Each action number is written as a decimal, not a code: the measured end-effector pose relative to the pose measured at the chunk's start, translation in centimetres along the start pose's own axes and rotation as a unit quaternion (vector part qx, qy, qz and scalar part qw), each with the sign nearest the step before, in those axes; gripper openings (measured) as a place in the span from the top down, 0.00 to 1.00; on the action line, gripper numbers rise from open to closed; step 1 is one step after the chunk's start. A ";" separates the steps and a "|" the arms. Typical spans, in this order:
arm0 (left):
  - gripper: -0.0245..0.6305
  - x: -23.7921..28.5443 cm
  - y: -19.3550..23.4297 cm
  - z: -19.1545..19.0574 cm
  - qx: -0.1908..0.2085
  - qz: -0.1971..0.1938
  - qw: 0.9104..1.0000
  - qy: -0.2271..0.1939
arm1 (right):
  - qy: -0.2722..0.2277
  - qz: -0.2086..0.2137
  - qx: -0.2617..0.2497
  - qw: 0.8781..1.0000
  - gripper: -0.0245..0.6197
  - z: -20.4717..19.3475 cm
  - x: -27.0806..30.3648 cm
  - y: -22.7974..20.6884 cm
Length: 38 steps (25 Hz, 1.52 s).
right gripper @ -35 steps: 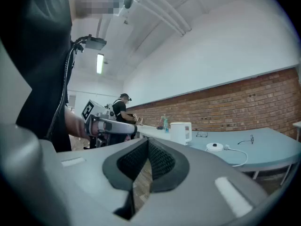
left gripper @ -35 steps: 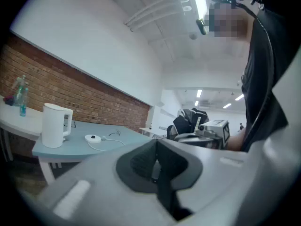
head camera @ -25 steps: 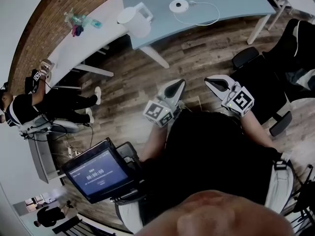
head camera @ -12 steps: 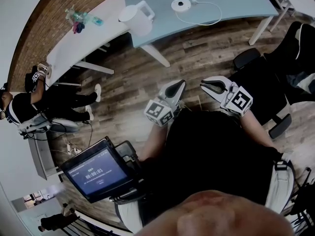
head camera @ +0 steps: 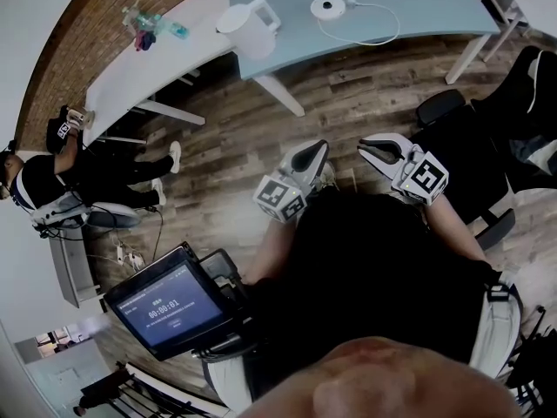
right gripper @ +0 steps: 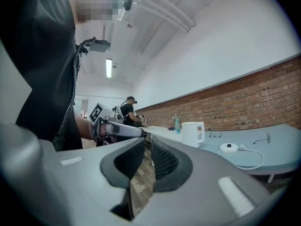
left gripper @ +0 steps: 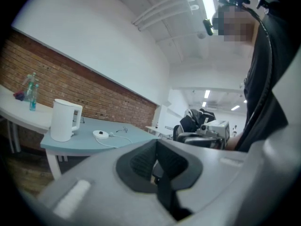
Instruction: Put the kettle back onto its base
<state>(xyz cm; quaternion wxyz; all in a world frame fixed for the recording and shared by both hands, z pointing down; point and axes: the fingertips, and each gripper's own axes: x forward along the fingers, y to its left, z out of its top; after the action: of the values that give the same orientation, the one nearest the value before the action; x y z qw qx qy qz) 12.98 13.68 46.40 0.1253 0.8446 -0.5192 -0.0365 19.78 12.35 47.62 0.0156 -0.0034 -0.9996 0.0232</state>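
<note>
The kettle (head camera: pixel 248 29) stands on the table (head camera: pixel 418 7) near its round base (head camera: pixel 328 7) but off it. The lift is not yet begun, and both grippers hang level close to the person's body, well apart from the table, which looks like a ready stance. The left gripper (head camera: pixel 315 149) has its jaws pressed together on nothing. The right gripper (head camera: pixel 365 146) has just been opening its jaws to a narrow, empty gap, probably in readiness for the handle.
</note>
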 end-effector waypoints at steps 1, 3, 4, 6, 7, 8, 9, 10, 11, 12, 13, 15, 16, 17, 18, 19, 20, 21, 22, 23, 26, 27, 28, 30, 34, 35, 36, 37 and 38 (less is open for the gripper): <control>0.96 -0.1 0.3 0.1 -0.002 0.003 1.000 -0.002 | 0.000 0.000 -0.002 1.000 0.89 -0.1 0.2 -0.3; 0.96 -0.5 0.7 0.0 -0.003 0.010 1.000 -0.003 | -0.002 -0.002 -0.002 1.000 0.89 -0.1 0.5 -0.5; 0.96 -0.7 0.8 -0.1 -0.003 0.013 1.000 -0.003 | -0.001 -0.003 -0.002 1.000 0.89 -0.1 0.5 -0.5; 0.96 -1.0 0.9 -0.2 -0.004 0.017 1.000 -0.004 | 0.001 -0.003 -0.005 1.000 0.89 0.0 0.6 -0.6; 0.96 -0.9 0.9 -0.2 -0.005 0.017 1.000 -0.004 | -0.001 -0.002 -0.007 1.000 0.89 0.2 0.7 -0.6; 0.96 -0.8 0.9 -0.2 -0.005 0.017 1.000 -0.005 | -0.002 0.000 -0.009 1.000 0.89 0.3 0.8 -0.6; 0.96 -0.6 1.0 -0.1 -0.005 0.016 1.000 -0.005 | -0.001 0.000 -0.011 1.000 0.89 0.4 0.8 -0.7; 0.96 -0.5 1.2 0.0 -0.004 0.015 1.000 -0.005 | 0.001 0.000 -0.013 1.000 0.89 0.3 0.9 -0.8; 0.96 -0.4 1.3 0.0 -0.003 0.013 1.000 -0.004 | 0.003 -0.002 -0.013 1.000 0.89 0.1 1.1 -1.0; 0.96 -0.4 1.5 0.0 -0.002 0.011 1.000 -0.004 | 0.004 -0.004 -0.011 1.000 0.89 0.0 1.2 -1.1; 0.96 -0.4 1.6 0.0 -0.001 0.010 1.000 -0.003 | 0.002 -0.007 -0.009 1.000 0.89 0.0 1.3 -1.1; 0.96 -0.4 1.9 -0.2 0.001 0.009 1.000 -0.001 | 0.000 -0.009 -0.007 1.000 0.89 -0.1 1.4 -1.0; 0.96 -0.4 1.9 -0.3 0.000 0.008 1.000 0.001 | 0.000 -0.010 -0.006 1.000 0.89 -0.1 1.3 -1.0; 0.96 -0.4 1.8 -0.3 0.000 0.007 1.000 0.002 | 0.001 -0.012 -0.007 1.000 0.89 -0.1 1.2 -1.0; 0.96 -0.3 1.8 -0.3 0.000 0.005 1.000 0.003 | 0.001 -0.013 -0.007 1.000 0.89 -0.1 1.2 -1.1; 0.96 -0.2 1.7 -0.3 0.001 0.004 1.000 0.002 | 0.000 -0.015 -0.007 1.000 0.89 -0.1 1.1 -1.1; 0.96 -0.2 1.6 -0.2 0.003 0.002 1.000 0.001 | -0.001 -0.017 -0.007 1.000 0.89 0.0 0.9 -1.1; 0.96 -0.2 1.5 -0.1 0.005 0.001 1.000 -0.001 | -0.003 -0.018 -0.007 1.000 0.89 0.2 0.9 -1.1; 0.96 -0.2 1.4 0.0 0.006 0.000 1.000 -0.002 | -0.004 -0.019 -0.009 1.000 0.89 0.3 0.8 -1.0; 0.96 -0.2 1.5 0.1 0.008 0.000 1.000 -0.002 | -0.006 -0.020 -0.010 1.000 0.90 0.4 0.9 -1.1; 0.96 0.5 3.5 0.4 0.006 0.000 1.000 0.000 | 0.000 -0.020 -0.012 1.000 0.90 0.0 2.2 -2.5; 0.96 0.9 4.6 0.6 0.003 -0.001 1.000 0.000 | 0.004 -0.021 -0.010 1.000 0.90 -0.2 3.0 -3.4; 0.96 1.4 5.8 0.7 -0.001 -0.001 1.000 0.001 | 0.006 -0.022 -0.009 1.000 0.90 -0.3 3.9 -4.4; 0.96 2.0 7.6 1.0 -0.008 -0.001 1.000 0.002 | 0.007 -0.021 -0.006 1.000 0.90 -0.3 5.3 -5.8; 0.96 2.9 9.5 1.5 -0.012 -0.004 1.000 0.004 | 0.010 -0.021 -0.008 1.000 0.90 0.1 6.8 -7.3; 0.96 3.0 9.9 1.7 -0.012 -0.006 1.000 0.004 | 0.013 -0.023 -0.008 1.000 0.90 0.1 7.1 -7.6; 0.96 3.2 10.3 1.9 -0.013 -0.007 1.000 0.004 | 0.014 -0.025 -0.009 1.000 0.90 0.3 7.3 -8.0; 0.96 3.4 10.6 2.0 -0.013 -0.010 1.000 0.004 | 0.013 -0.027 -0.010 0.999 0.90 0.5 7.6 -8.4; 0.96 3.5 11.0 2.2 -0.014 -0.012 1.000 0.005 | 0.011 -0.030 -0.011 0.999 0.90 0.7 7.9 -8.8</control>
<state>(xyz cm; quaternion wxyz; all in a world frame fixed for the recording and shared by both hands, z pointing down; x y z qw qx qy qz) 4.60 5.43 47.30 0.1395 0.8491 -0.5078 -0.0411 11.79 3.63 47.61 0.0277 0.0260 -0.9992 0.0121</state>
